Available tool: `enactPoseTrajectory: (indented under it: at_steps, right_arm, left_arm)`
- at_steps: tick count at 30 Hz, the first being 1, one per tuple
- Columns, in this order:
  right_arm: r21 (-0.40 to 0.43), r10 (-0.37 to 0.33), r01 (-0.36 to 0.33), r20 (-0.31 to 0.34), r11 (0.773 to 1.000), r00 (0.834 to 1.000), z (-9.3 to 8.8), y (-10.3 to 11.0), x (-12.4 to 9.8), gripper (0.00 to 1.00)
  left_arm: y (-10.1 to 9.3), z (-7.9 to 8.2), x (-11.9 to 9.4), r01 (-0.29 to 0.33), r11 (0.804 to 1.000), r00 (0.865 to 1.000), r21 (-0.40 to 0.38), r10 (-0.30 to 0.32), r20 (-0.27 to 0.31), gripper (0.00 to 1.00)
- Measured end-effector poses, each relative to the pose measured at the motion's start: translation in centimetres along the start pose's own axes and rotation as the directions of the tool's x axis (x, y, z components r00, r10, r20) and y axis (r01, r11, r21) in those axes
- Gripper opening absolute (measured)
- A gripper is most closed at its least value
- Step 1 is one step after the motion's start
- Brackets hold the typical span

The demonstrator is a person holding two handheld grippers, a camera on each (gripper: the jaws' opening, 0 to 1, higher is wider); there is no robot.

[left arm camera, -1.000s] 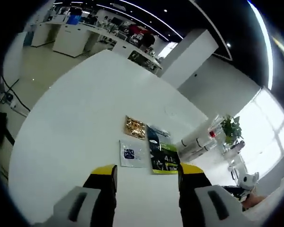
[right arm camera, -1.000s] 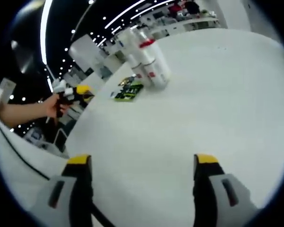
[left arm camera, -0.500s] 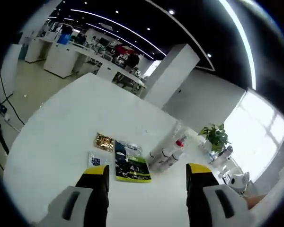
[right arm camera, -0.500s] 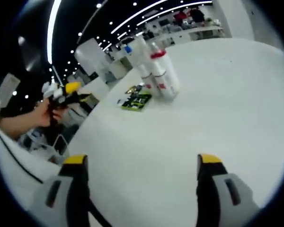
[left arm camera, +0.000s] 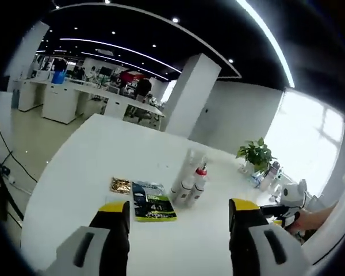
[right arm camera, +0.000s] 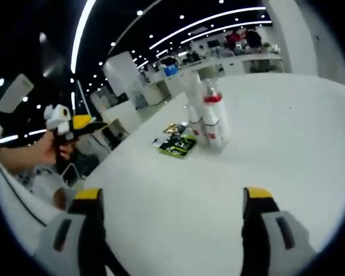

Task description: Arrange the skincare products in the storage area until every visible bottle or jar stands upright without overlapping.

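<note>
1. In the left gripper view, the left gripper has its yellow-tipped fingers spread wide and released, nothing between them, above the white desk.
2. In the right gripper view, the right gripper is likewise released, its fingers well apart over bare desk.
3. Just past the left fingers lies a flat green-and-black packet, with a small gold sachet beside it; a clear sachet lies at the packet's far edge.
4. Near the packet stands a tight cluster of white bottles, upright and touching, one with a red cap.
5. The right gripper view shows the same bottles upright mid-desk, the packet just beside them.
6. At the left of that view, a hand holds the other gripper off the desk edge.
7. Beyond stand a potted plant, a white pillar and far office desks.
</note>
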State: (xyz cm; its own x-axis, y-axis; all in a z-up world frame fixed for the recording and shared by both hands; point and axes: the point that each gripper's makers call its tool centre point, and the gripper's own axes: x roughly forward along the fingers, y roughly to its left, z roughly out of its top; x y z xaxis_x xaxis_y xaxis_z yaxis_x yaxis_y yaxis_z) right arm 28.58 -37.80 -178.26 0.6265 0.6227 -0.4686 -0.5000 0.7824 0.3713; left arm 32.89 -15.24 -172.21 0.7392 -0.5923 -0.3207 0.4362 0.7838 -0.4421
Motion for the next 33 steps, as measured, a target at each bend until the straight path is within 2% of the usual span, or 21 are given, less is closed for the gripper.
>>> enactPoseTrajectory:
  at_steps: [7,14,19,27,33]
  right_arm:
    - [-0.036,-0.001,0.005,0.090,0.999,0.996,2.8,0.5,-1.8,0.99]
    - [-0.051,-0.017,0.028,0.191,0.998,0.981,4.9,0.5,-4.3,0.99]
    - [-0.069,-0.019,0.036,0.224,0.997,0.974,5.2,0.7,-5.5,0.99]
    - [-0.092,-0.018,0.040,0.230,0.995,0.973,5.3,0.7,-6.4,0.99]
    - [-0.107,-0.008,0.032,0.216,0.994,0.976,4.6,1.0,-6.4,0.99]
  left_arm:
    - [-1.1,-1.0,-1.4,-0.025,0.998,1.000,0.061,0.024,0.008,0.76]
    - [-1.8,-0.8,-2.5,-0.067,0.991,0.997,0.117,0.061,0.054,0.82]
    - [-1.6,-0.9,-3.4,-0.103,0.984,0.993,0.144,0.092,0.078,0.89]
    - [-1.5,-1.4,-5.1,-0.163,0.970,0.983,0.182,0.145,0.109,0.99]
    - [-1.4,-1.8,-6.3,-0.201,0.958,0.976,0.206,0.178,0.127,1.00]
